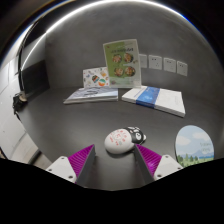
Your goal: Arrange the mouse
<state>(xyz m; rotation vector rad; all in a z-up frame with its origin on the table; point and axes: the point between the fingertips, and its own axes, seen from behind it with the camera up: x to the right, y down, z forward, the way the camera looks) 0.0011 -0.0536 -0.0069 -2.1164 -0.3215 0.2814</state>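
Observation:
A white mouse [117, 142] with small coloured marks lies on the dark grey table [60, 125], just ahead of my fingers and roughly midway between them. A small black-and-white part [136, 133] sits against its right side. My gripper [116, 160] is open, its purple pads [80, 158] spread wide on either side, with clear gaps to the mouse. Nothing is held.
A round blue-green mouse mat [194, 146] lies to the right of the fingers. Beyond the mouse lie a blue-and-white box [155, 99] and a booklet [90, 95], and an illustrated card [122, 62] stands upright. A dark chair [30, 78] stands at the left.

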